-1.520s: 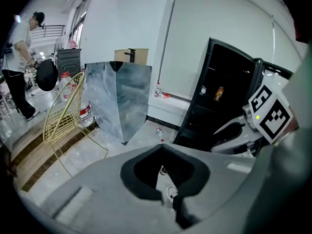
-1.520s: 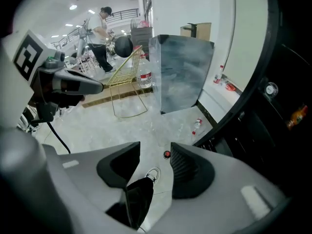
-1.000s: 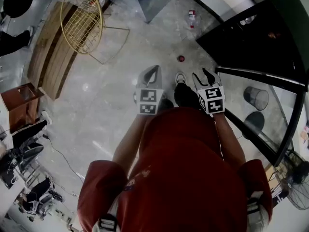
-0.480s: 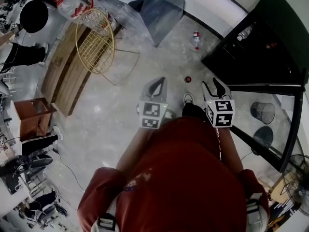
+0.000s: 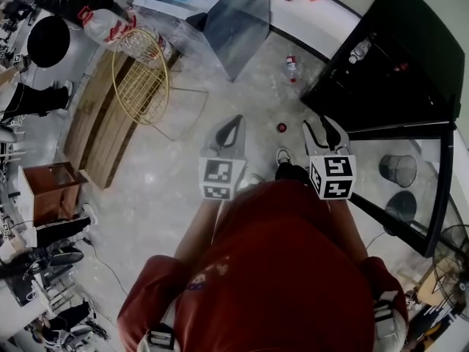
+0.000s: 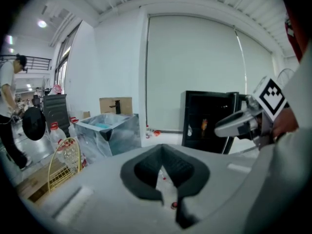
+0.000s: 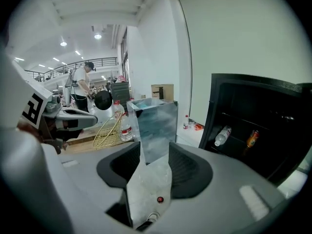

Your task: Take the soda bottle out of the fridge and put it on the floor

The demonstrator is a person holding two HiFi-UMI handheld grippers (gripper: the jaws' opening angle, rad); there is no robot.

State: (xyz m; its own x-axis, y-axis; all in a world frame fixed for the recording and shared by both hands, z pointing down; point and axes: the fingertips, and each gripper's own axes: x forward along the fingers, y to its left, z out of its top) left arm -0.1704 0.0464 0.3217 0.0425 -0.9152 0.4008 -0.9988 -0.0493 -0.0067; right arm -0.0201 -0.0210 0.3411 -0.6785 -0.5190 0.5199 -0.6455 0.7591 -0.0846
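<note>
The black fridge [image 5: 388,57] stands open at the upper right of the head view. A clear bottle [image 7: 222,135] lies on its shelf beside an orange can [image 7: 251,138]; the bottle [image 5: 360,48] shows faintly from above. My right gripper [image 5: 320,125] is open and empty, held over the floor short of the fridge. My left gripper [image 5: 236,119] hangs beside it with its fingertips together on nothing. In the left gripper view the fridge [image 6: 209,121] is ahead to the right, behind the right gripper [image 6: 239,123].
Another bottle [image 5: 292,68] and a red cap [image 5: 281,127] lie on the floor ahead. A shiny metal box [image 5: 238,17], a gold wire basket [image 5: 139,83] and a wooden bench [image 5: 99,116] stand to the left. The glass fridge door [image 5: 399,174] swings out on the right. A person [image 7: 82,84] stands far off.
The head view has swung forward, so the fridge inside and the far wall show more. Both grippers stay in front of the body, their jaws unchanged.
</note>
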